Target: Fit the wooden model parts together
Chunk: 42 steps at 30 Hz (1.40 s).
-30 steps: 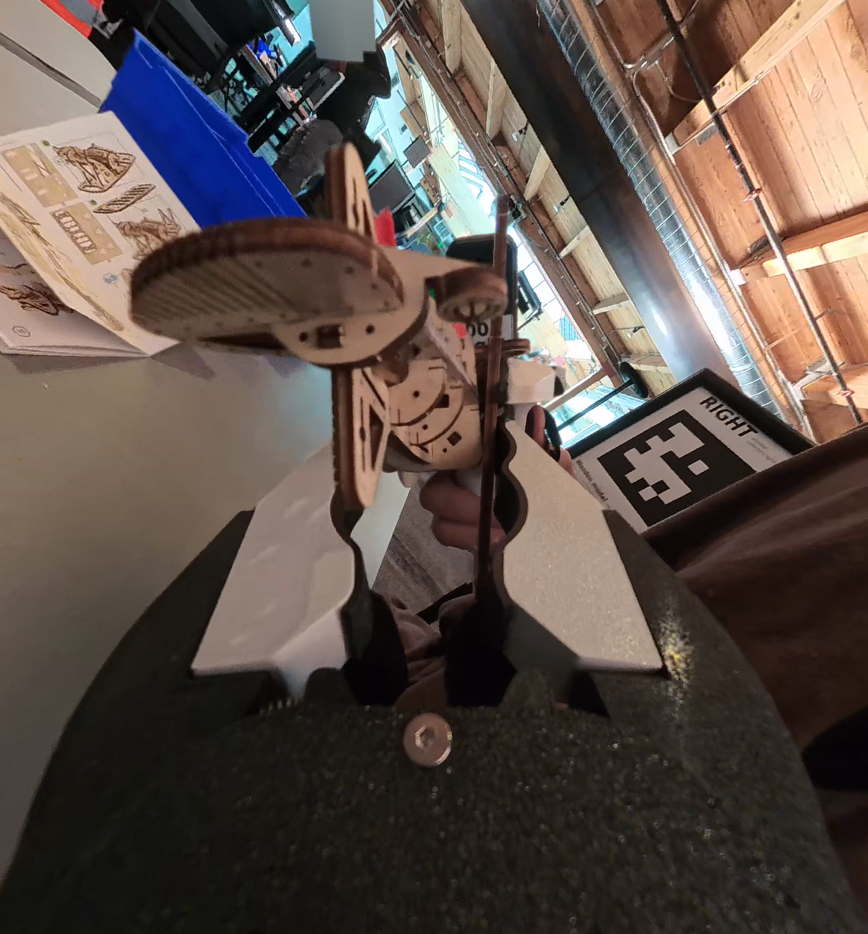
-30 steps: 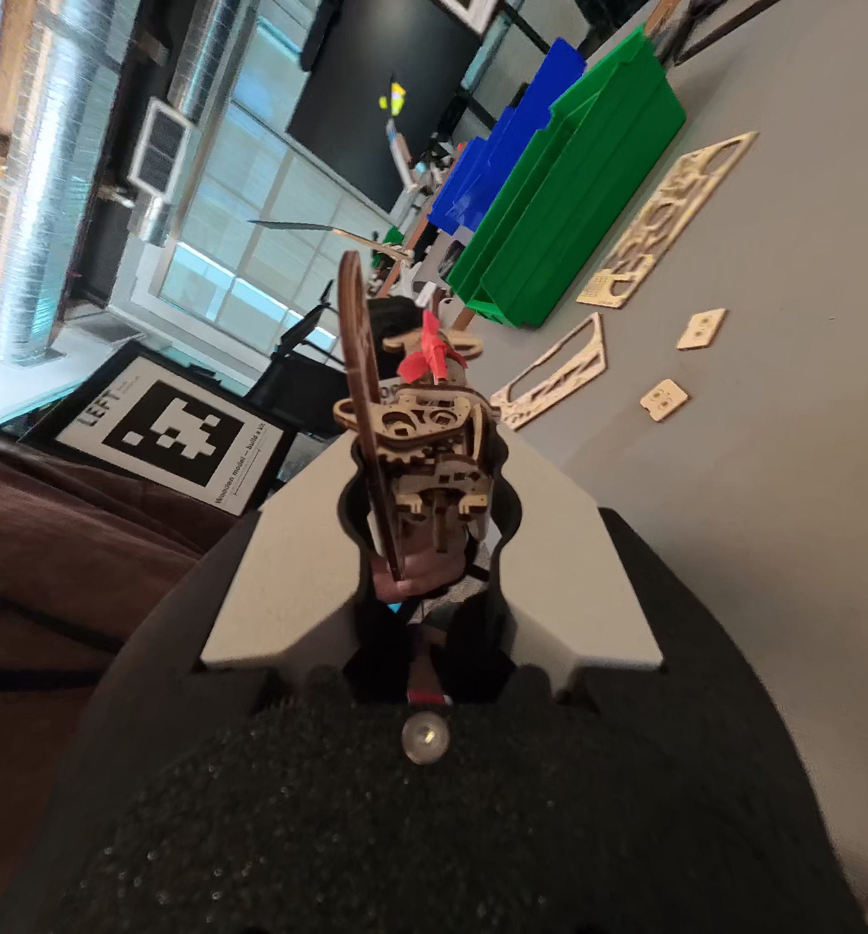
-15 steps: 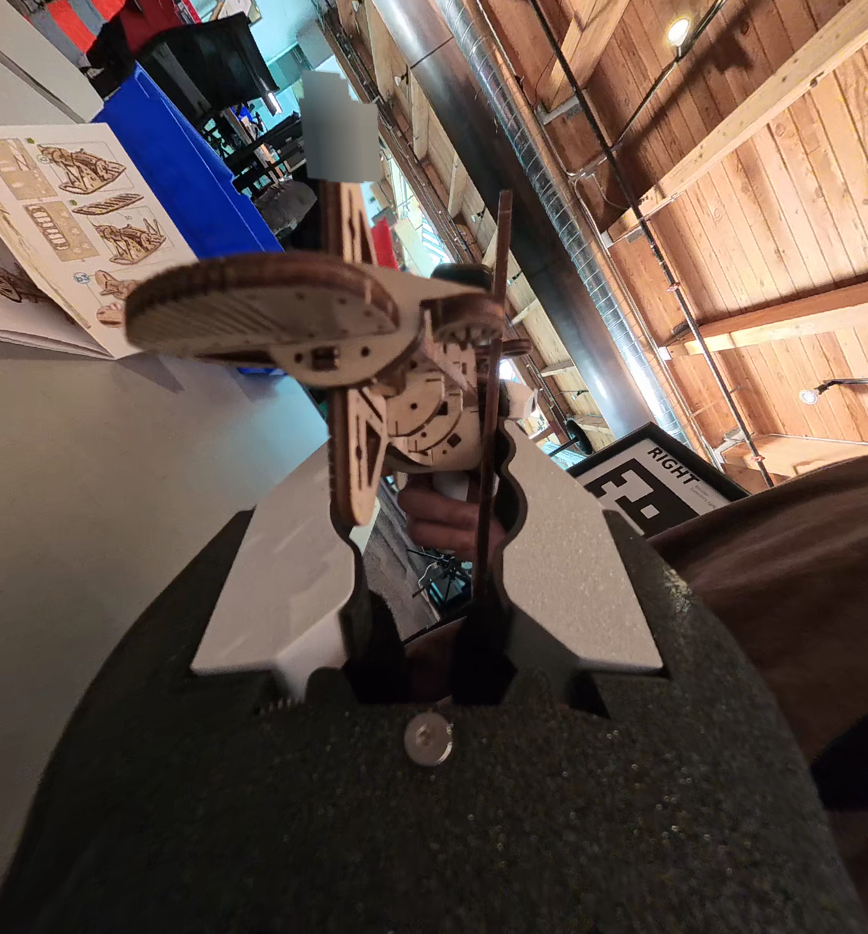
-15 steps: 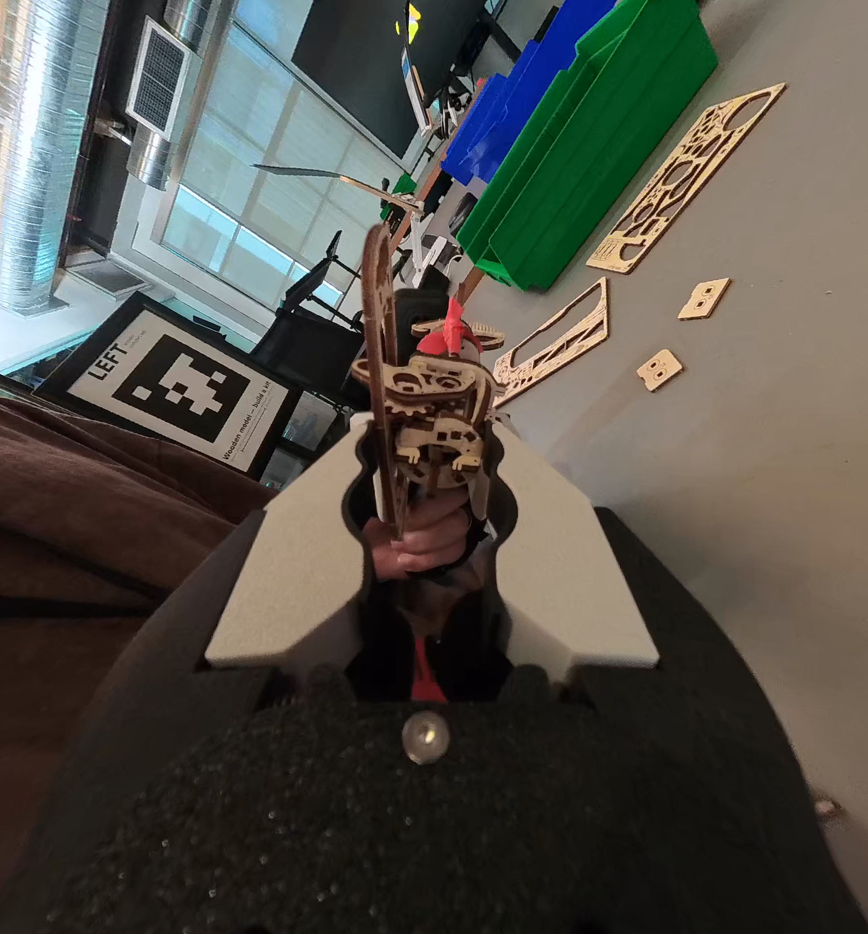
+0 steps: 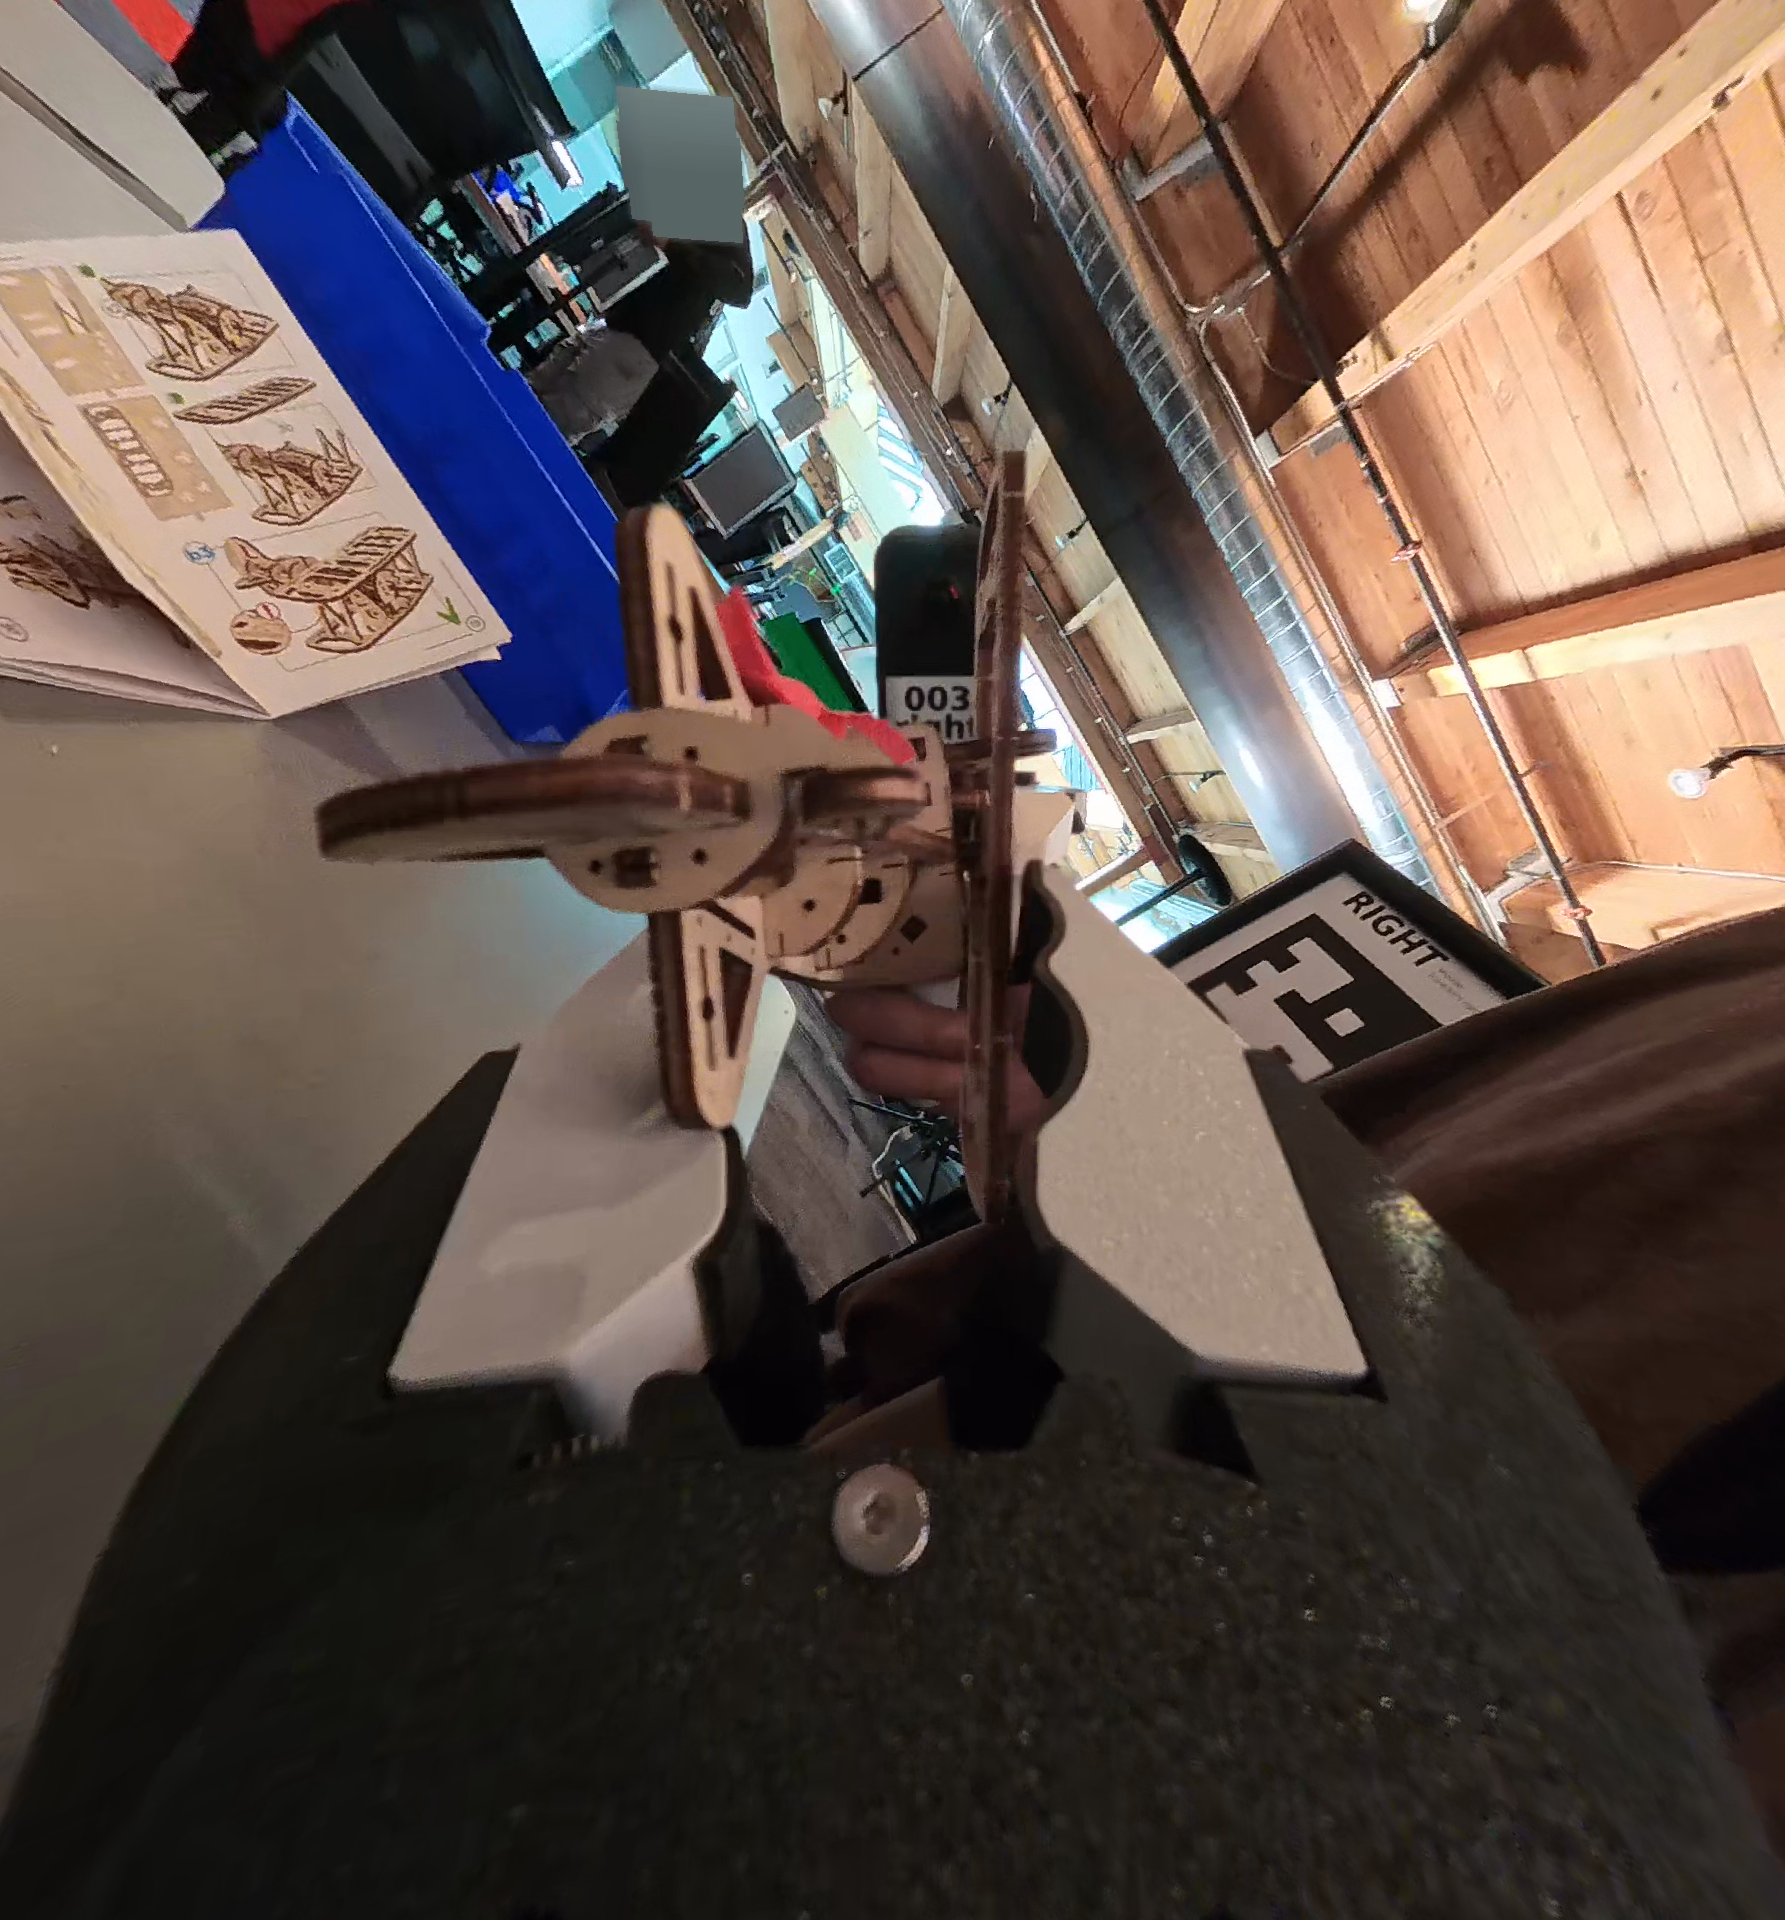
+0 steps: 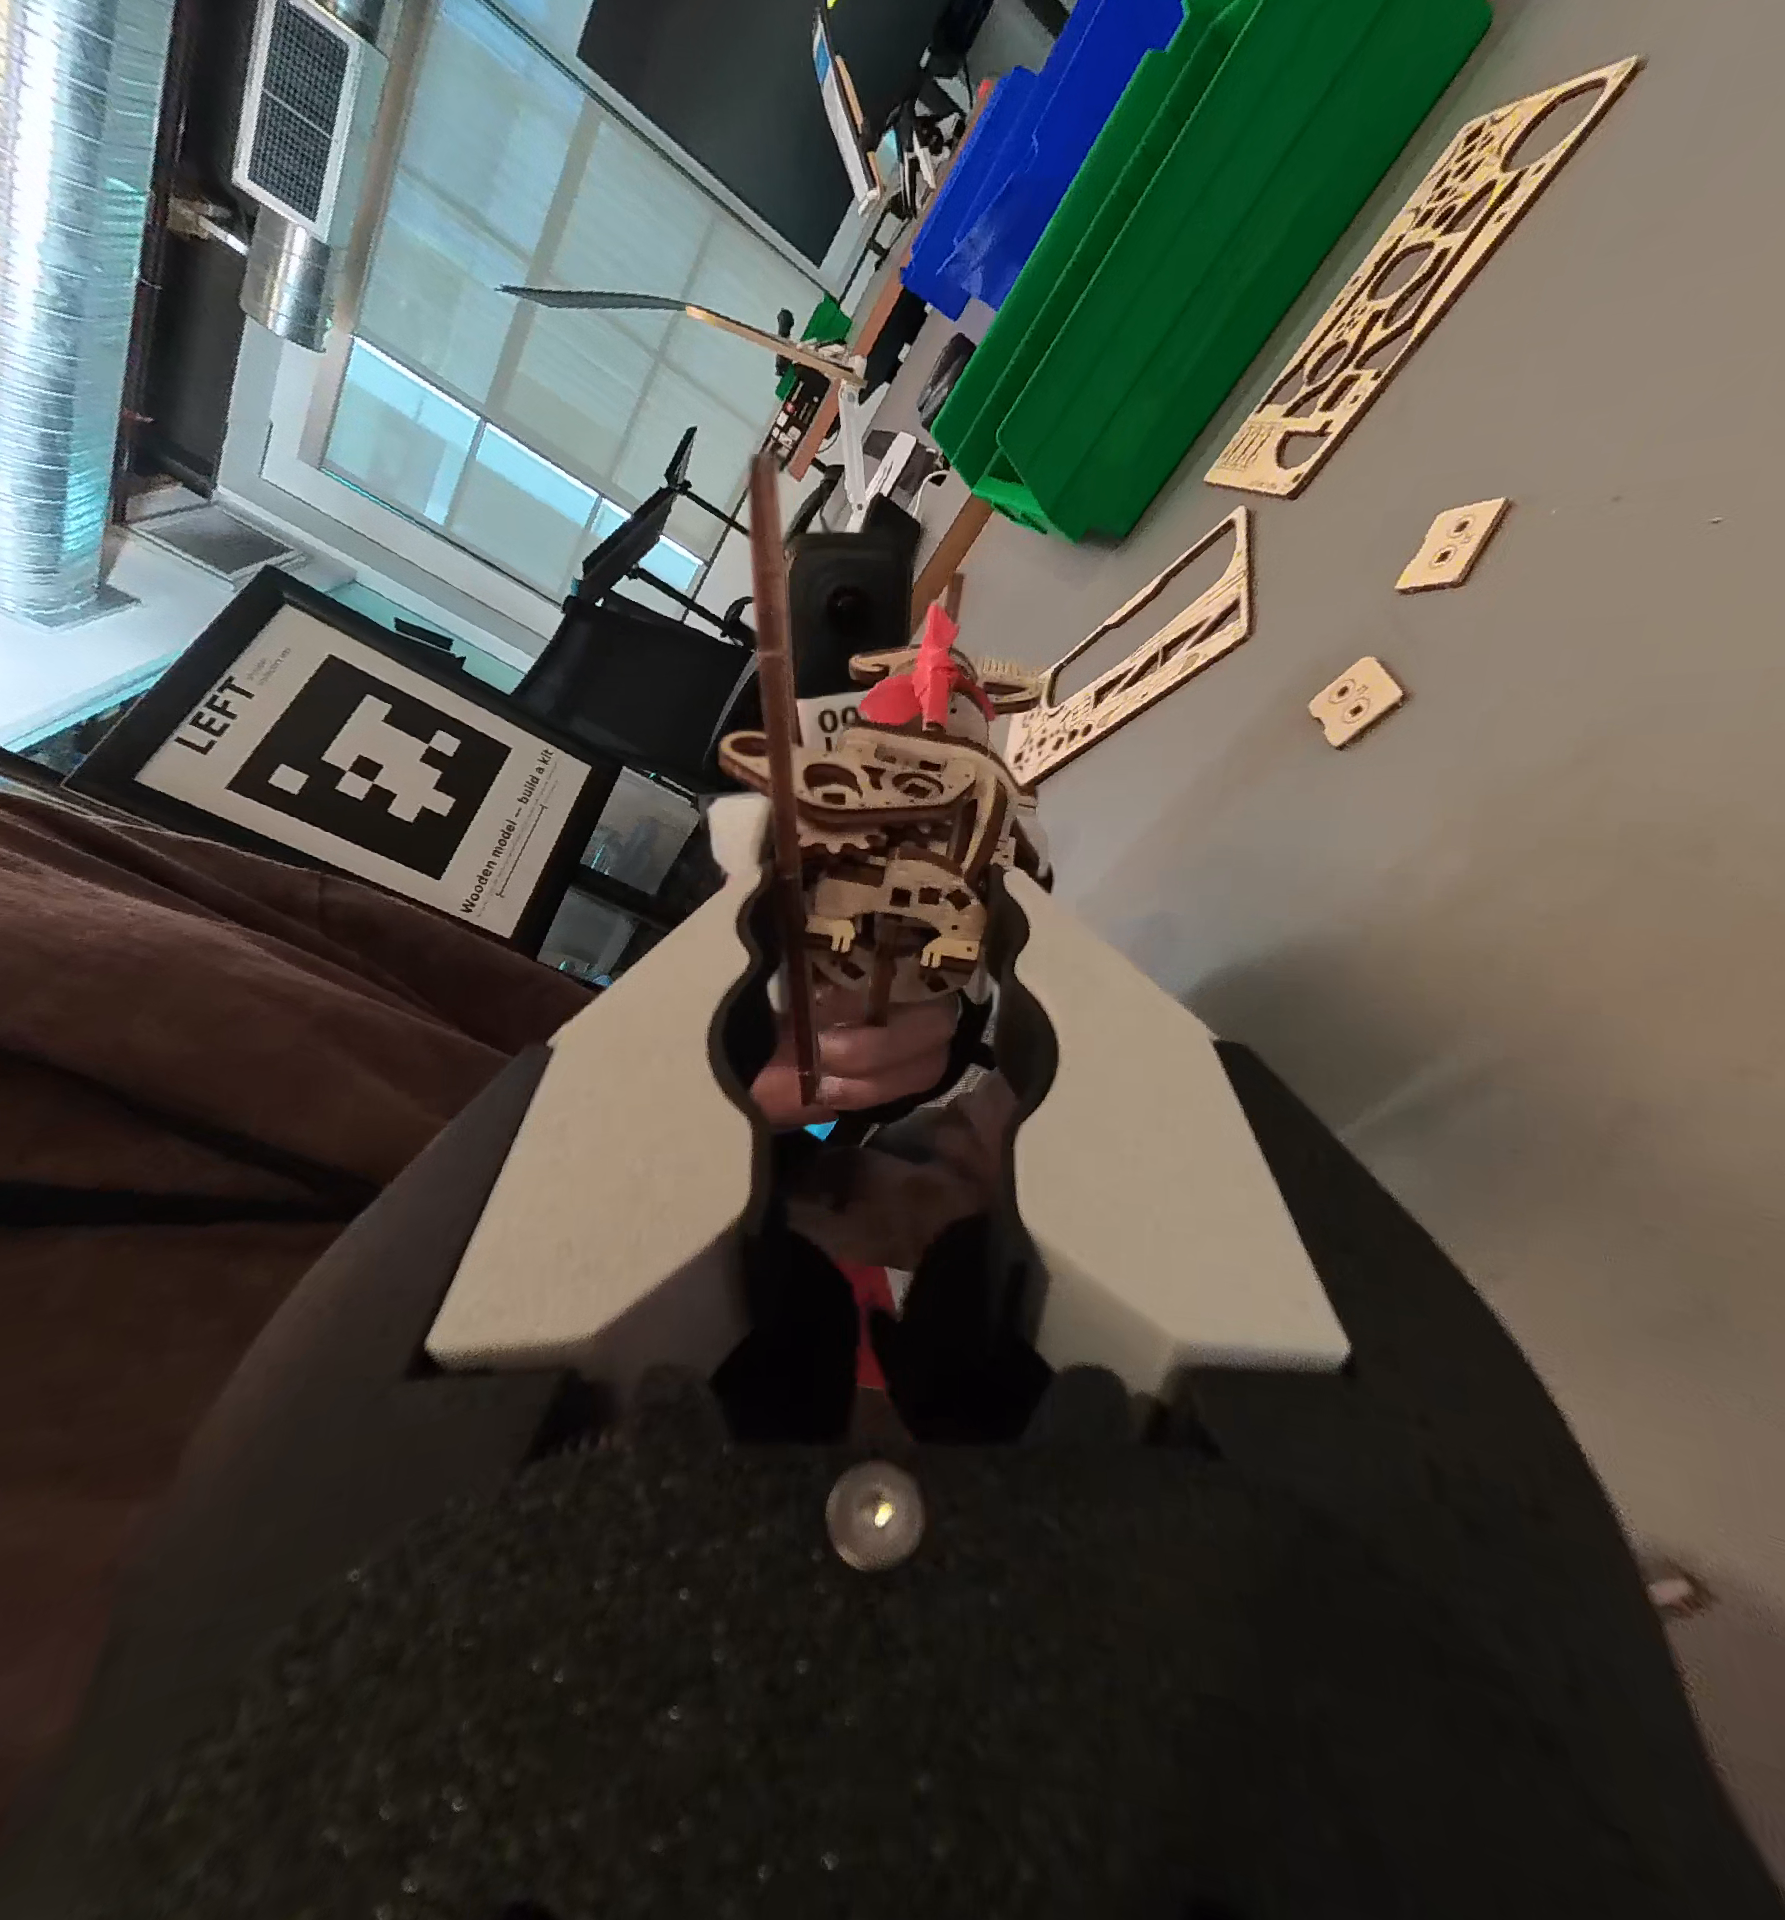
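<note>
A wooden model plane (image 5: 815, 883) hangs in the air between both grippers. In the left wrist view my left gripper (image 5: 857, 935) is shut on its tail end: the upright tail fin (image 5: 701, 997) lies by the left finger, the wing (image 5: 992, 790) stands edge-on by the right finger, and the flat tailplane (image 5: 514, 821) sticks out left. In the right wrist view my right gripper (image 6: 877, 862) is shut on the model's geared nose (image 6: 888, 862), with the wing (image 6: 779, 727) edge-on at the left. A red scrap (image 6: 919, 681) sits on the model.
On the grey table (image 6: 1542, 1039) lie punched-out wooden sheets (image 6: 1418, 281) (image 6: 1148, 665) and two small wooden pieces (image 6: 1454, 545) (image 6: 1355, 701). Green bins (image 6: 1179, 291) and a blue bin (image 6: 1023, 156) stand behind. An open instruction booklet (image 5: 192, 468) lies beside a blue bin (image 5: 420, 447). A brown sleeve (image 6: 140, 1039) is close by. The tips of both grippers are at nearly the same place.
The model has turned in the left wrist view: the tailplane, seen from its broad face before, now shows almost edge-on. Both grippers have tilted and keep their hold.
</note>
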Available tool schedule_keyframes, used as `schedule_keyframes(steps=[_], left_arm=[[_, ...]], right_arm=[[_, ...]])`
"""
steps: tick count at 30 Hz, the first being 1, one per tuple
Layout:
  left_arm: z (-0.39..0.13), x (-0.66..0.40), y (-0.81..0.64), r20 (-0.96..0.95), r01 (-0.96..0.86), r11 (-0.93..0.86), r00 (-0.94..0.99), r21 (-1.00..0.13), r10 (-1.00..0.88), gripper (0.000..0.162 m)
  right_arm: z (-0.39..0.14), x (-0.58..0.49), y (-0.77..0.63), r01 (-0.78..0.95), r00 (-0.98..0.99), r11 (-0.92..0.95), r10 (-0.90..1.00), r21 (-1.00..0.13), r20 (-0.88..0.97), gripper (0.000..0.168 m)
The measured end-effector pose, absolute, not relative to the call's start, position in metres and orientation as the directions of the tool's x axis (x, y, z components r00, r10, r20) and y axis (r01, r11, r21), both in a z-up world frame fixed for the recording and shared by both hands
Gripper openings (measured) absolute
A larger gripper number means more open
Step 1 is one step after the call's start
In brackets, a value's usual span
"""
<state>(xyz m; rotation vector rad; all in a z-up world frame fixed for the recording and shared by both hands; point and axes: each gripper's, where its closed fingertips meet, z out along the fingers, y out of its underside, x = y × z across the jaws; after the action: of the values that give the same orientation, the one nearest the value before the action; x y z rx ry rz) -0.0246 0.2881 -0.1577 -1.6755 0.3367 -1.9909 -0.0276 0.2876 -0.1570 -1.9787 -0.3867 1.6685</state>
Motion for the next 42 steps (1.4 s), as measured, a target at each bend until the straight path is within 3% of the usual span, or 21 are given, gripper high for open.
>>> schedule_keyframes(steps=[8, 19, 26, 33, 42], left_arm=[[-0.160, -0.029, 0.286, 0.848, 0.245, -0.837, -0.091, -0.489, -0.522, 0.041], [-0.158, -0.020, 0.279, 0.832, 0.204, -0.825, -0.075, -0.527, -0.550, 0.046], [-0.162, -0.020, 0.278, 0.867, 0.194, -0.871, -0.139, -0.451, -0.479, 0.057], [-0.175, -0.024, 0.282, 0.900, 0.248, -0.893, -0.132, -0.376, -0.416, 0.045], [-0.172, -0.020, 0.287, 0.913, 0.236, -0.903, -0.116, -0.358, -0.392, 0.043]], right_arm=[[-0.158, -0.031, 0.284, -0.083, 0.194, -0.818, 0.547, -0.569, -0.814, 0.040], [-0.157, -0.022, 0.279, -0.139, 0.190, -0.822, 0.526, -0.553, -0.829, 0.037], [-0.167, -0.020, 0.276, -0.122, 0.207, -0.812, 0.541, -0.570, -0.815, 0.037], [-0.176, -0.025, 0.274, -0.075, 0.238, -0.795, 0.572, -0.602, -0.785, 0.040], [-0.170, -0.021, 0.282, -0.200, 0.227, -0.798, 0.527, -0.568, -0.819, 0.041]])
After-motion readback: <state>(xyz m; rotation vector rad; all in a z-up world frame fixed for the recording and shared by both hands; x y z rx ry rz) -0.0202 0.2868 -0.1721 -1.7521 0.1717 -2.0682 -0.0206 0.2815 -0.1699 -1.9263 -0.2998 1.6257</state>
